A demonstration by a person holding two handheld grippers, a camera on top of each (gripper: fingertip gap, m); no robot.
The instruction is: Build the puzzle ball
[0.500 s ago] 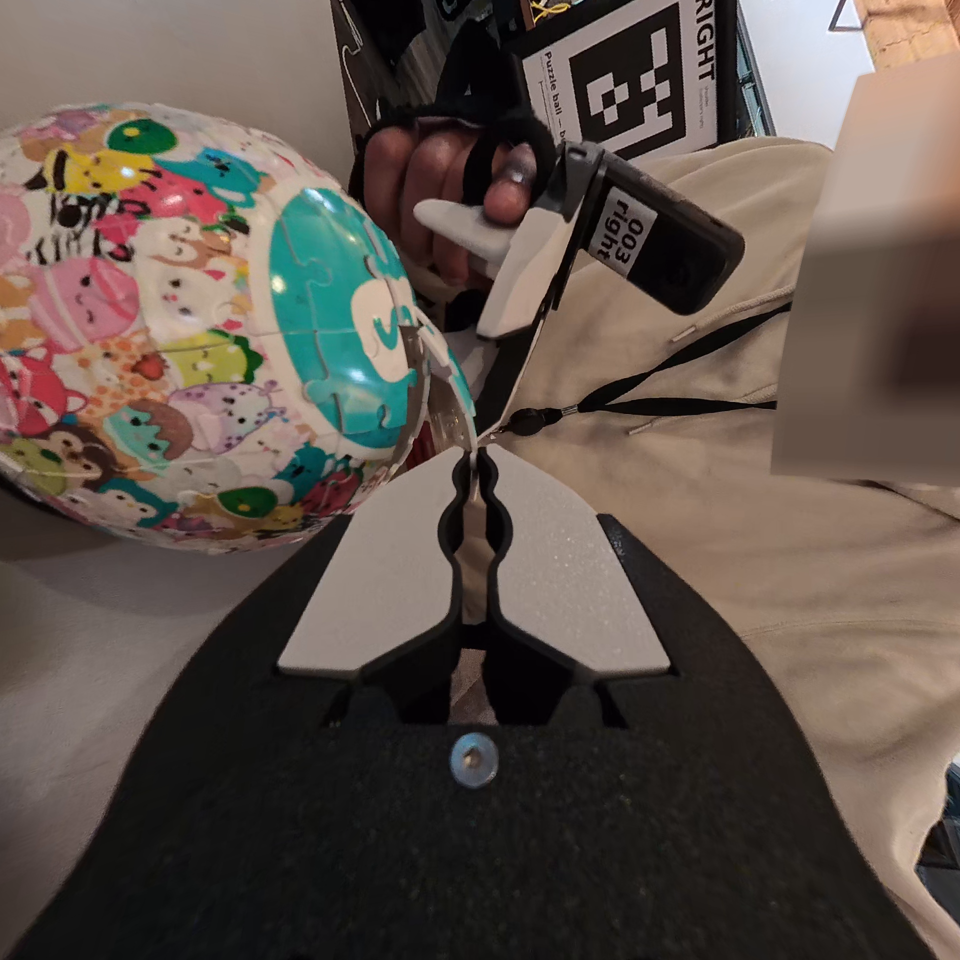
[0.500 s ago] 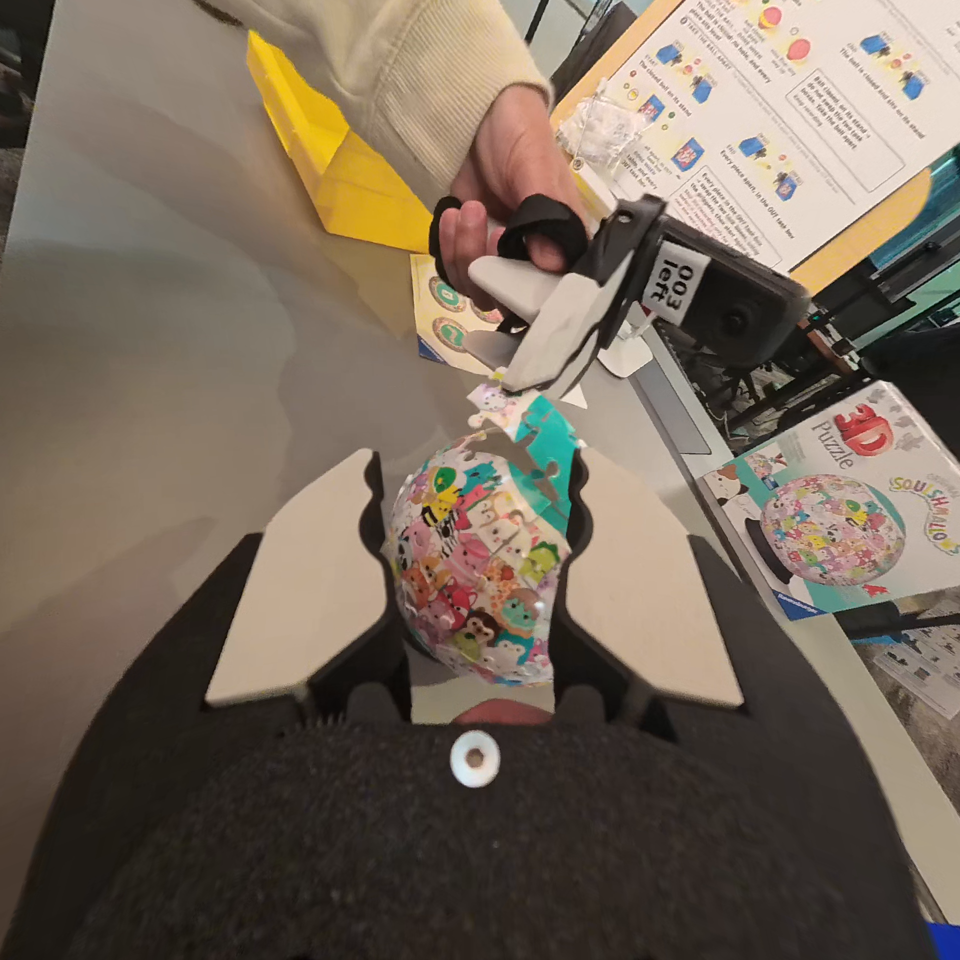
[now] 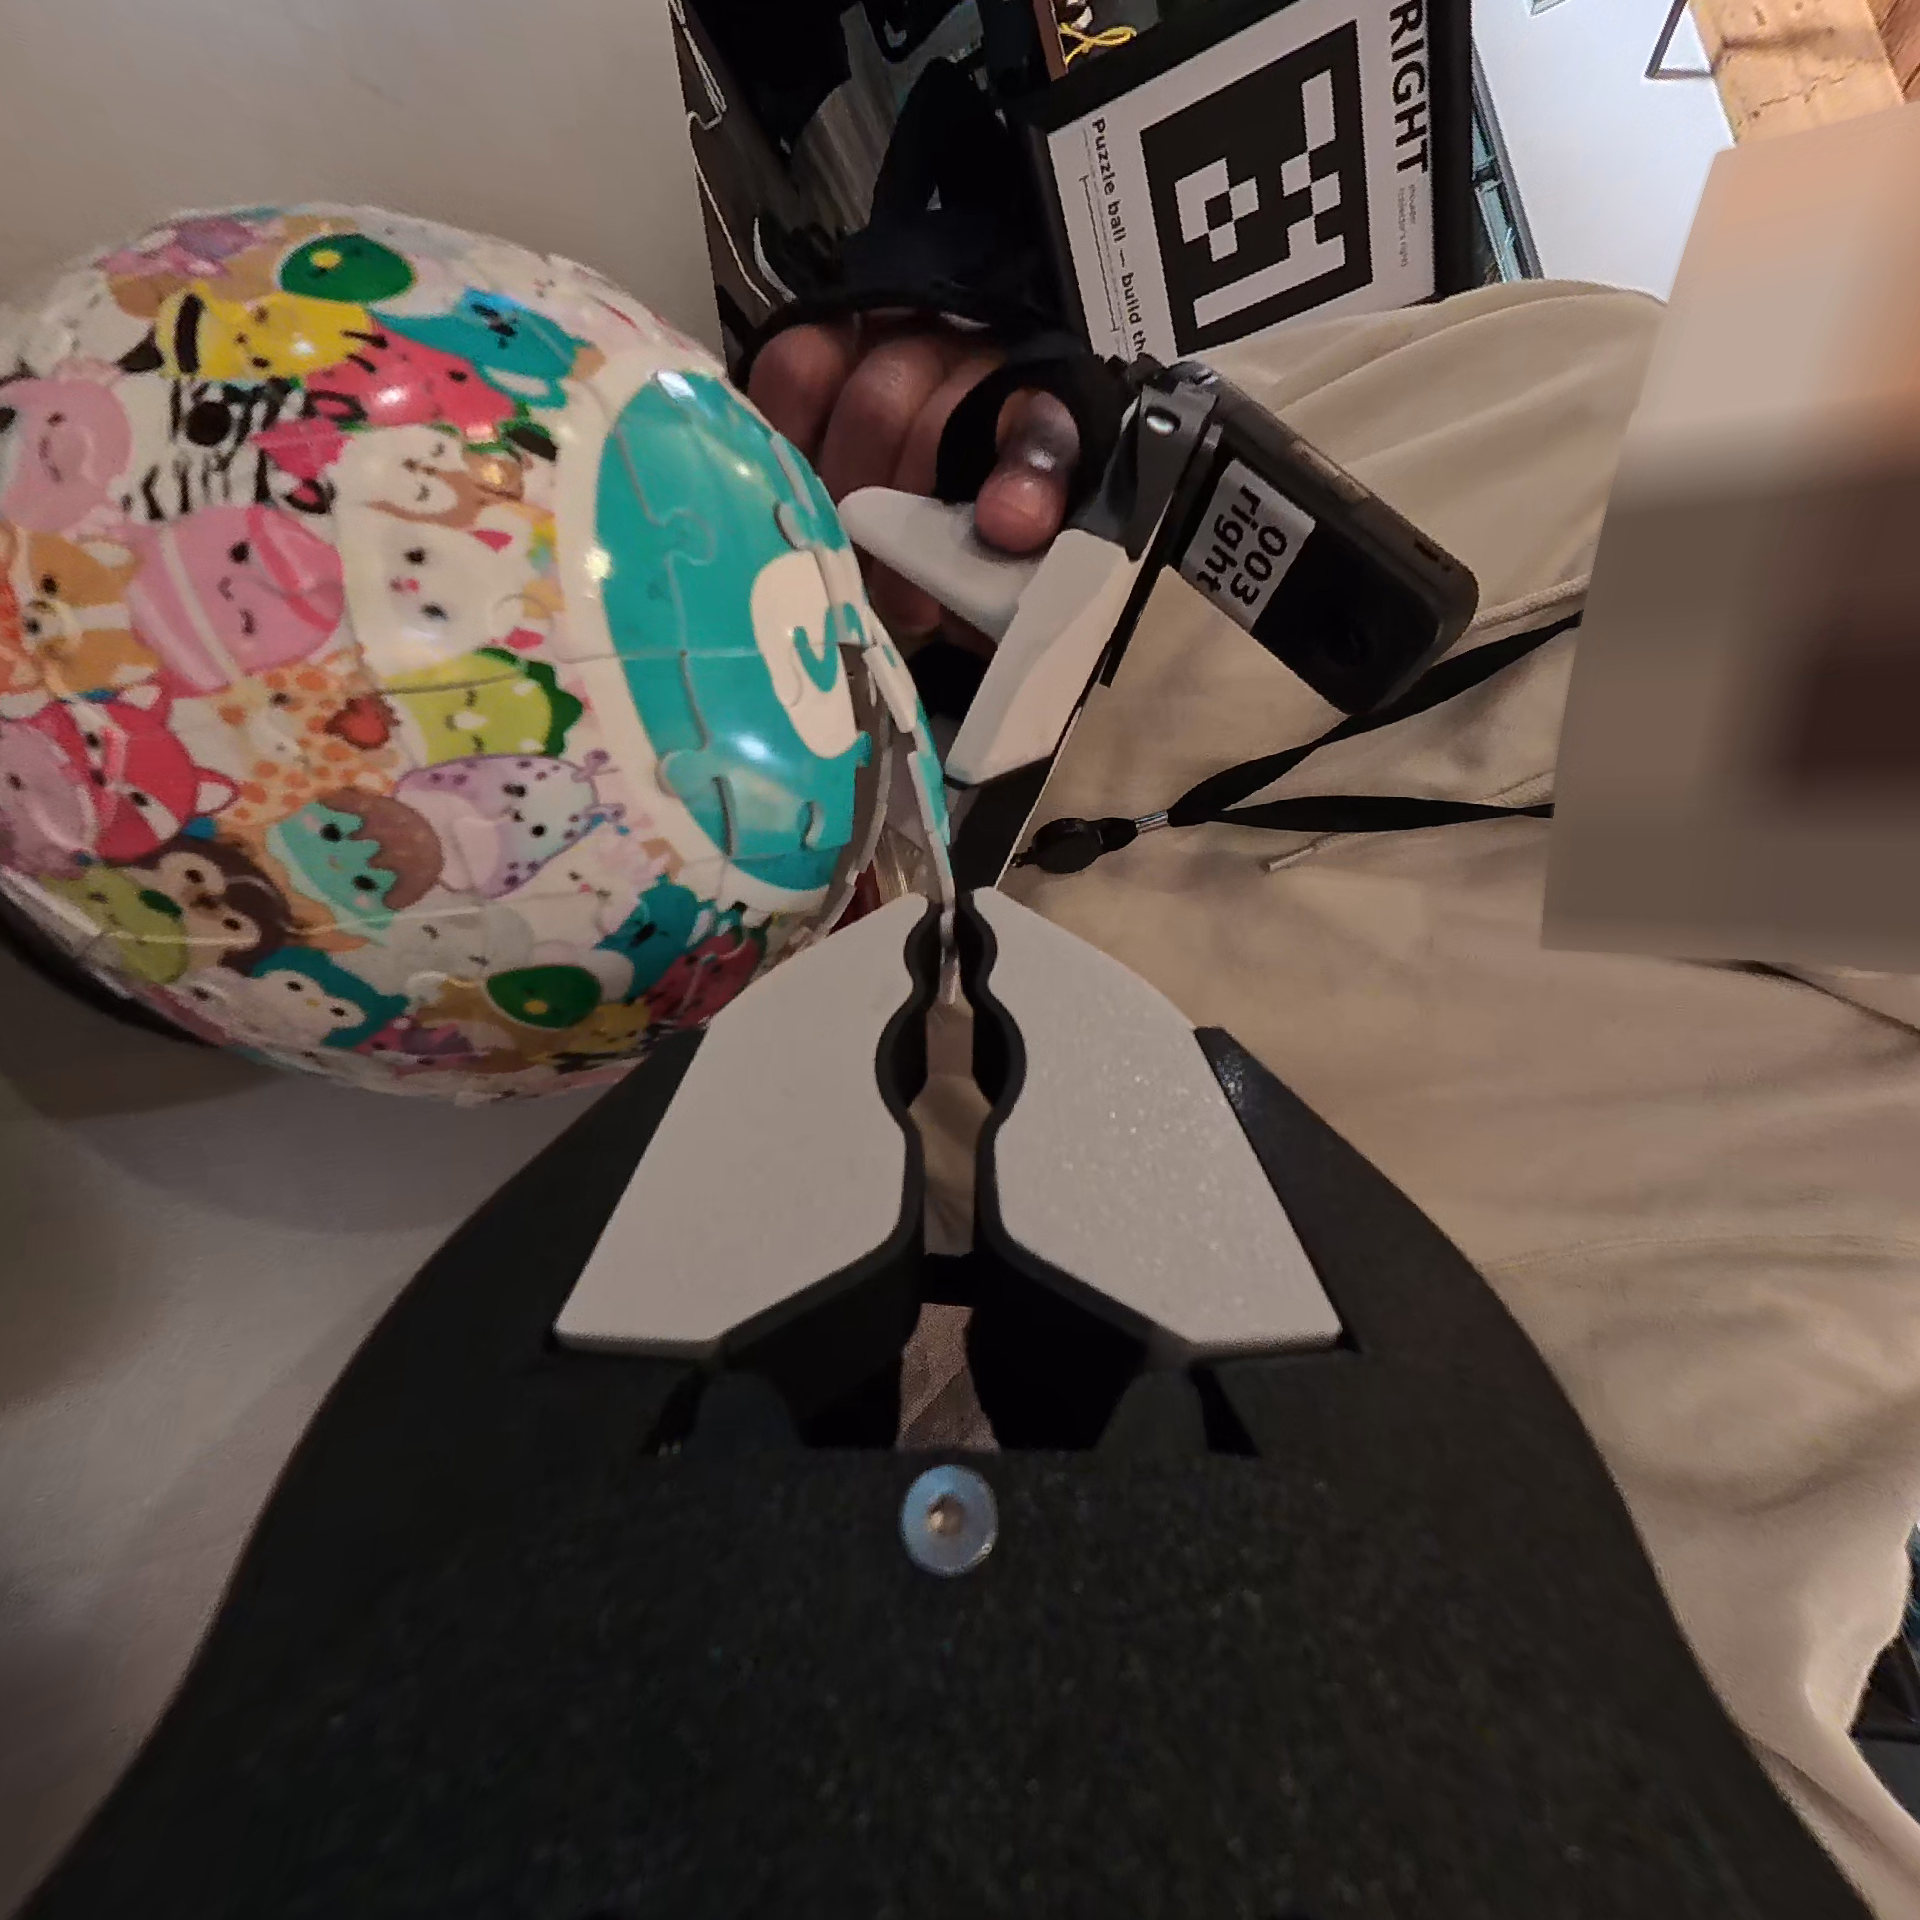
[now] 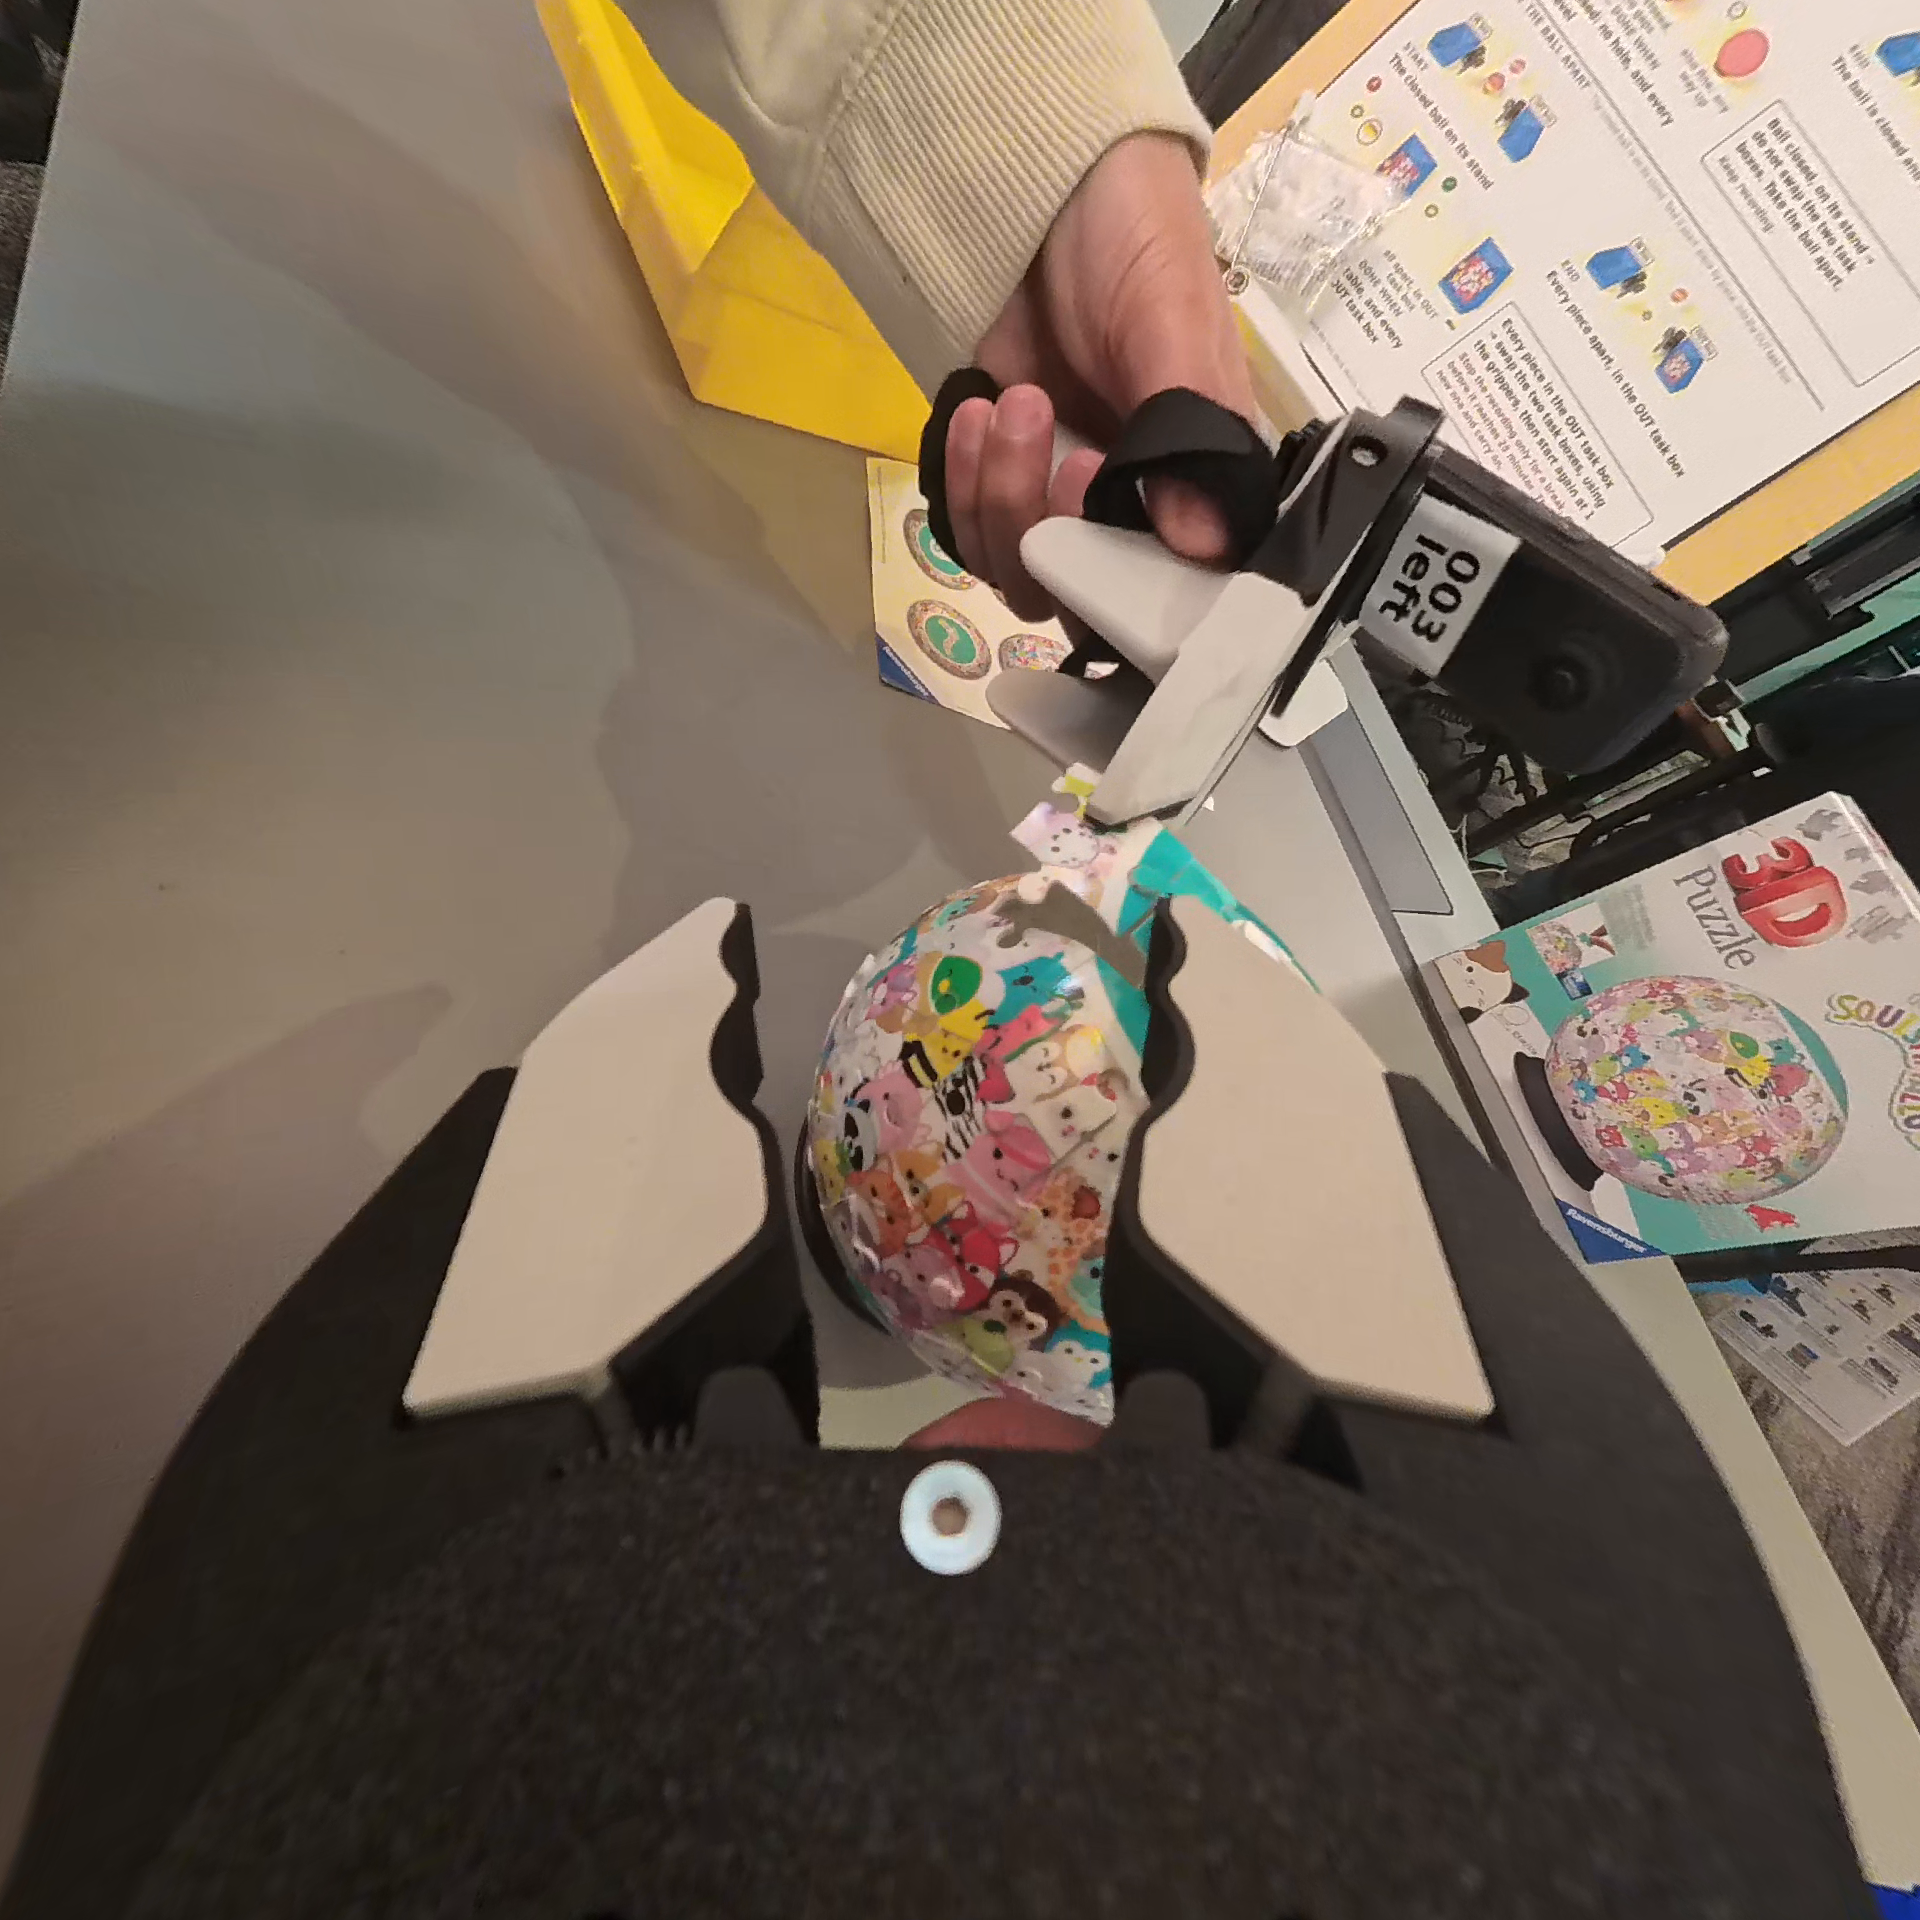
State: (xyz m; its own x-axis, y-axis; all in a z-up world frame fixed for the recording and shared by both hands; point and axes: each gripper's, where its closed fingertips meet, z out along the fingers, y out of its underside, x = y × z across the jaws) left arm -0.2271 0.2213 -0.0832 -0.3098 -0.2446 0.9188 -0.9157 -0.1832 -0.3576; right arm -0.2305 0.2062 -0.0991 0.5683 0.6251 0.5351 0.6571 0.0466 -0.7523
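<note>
**Last piece at the gap**

Little has shifted since half a second ago: both claws and the ball sit almost where they were, the piece perhaps a touch nearer its seat.

From my left claw (image 3: 951,935) outward: its fingers are pressed together, pinching a curved puzzle piece (image 4: 1070,847) by one edge. I hold it edge-on so the free end can drop into the open gap (image 4: 1060,930) beside the teal patch (image 3: 717,634). In the right wrist view the piece tilts up from the shell, its long axis running from my fingertips down toward the gap, printed face outward.

My right claw (image 4: 951,1039) is spread wide, one finger on each side of the puzzle ball (image 4: 966,1164); whether the pads touch it I cannot tell. I judge it is there to steady the ball against my push.

Beyond lie the grey table (image 4: 312,623), a yellow bin (image 4: 727,260), a leaflet (image 4: 935,623) and the puzzle box (image 4: 1704,1029).
</note>
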